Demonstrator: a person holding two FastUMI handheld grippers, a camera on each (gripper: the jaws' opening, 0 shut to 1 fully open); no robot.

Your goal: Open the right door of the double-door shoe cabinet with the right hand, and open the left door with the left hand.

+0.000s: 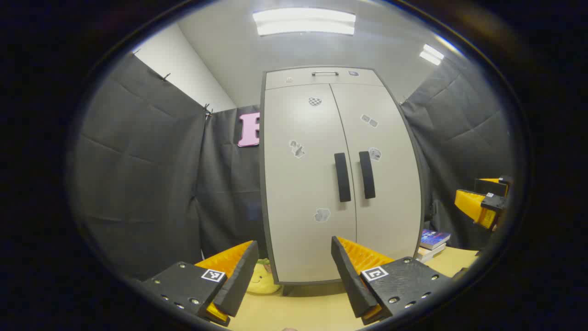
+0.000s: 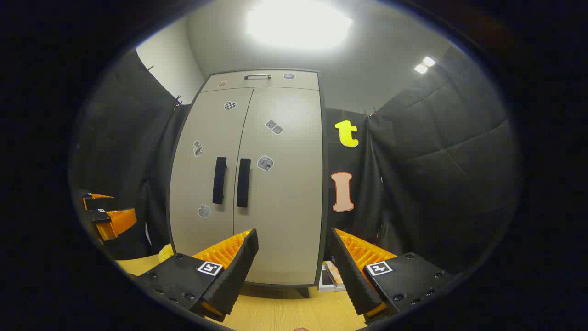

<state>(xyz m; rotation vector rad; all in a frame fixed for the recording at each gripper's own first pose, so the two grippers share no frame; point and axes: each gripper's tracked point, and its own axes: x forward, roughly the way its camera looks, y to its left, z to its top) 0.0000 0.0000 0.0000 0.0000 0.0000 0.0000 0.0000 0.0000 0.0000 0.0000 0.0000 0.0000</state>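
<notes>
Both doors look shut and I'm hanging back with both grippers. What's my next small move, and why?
Probably ease the open right gripper forward toward the right door's handle: both doors are closed, neither gripper touches anything, and the task opens the right door first.

The left gripper view is taken from low over the table [image 1: 441, 264], facing the shoe cabinet [image 1: 303, 193] head-on and tilted upward; the cabinet is seen ahead of the left gripper [image 1: 294, 262], slightly right. The right gripper view is taken likewise, with the cabinet ahead of the right gripper [image 2: 291, 253], slightly left. The cabinet front, table and ceiling are shared.
</notes>
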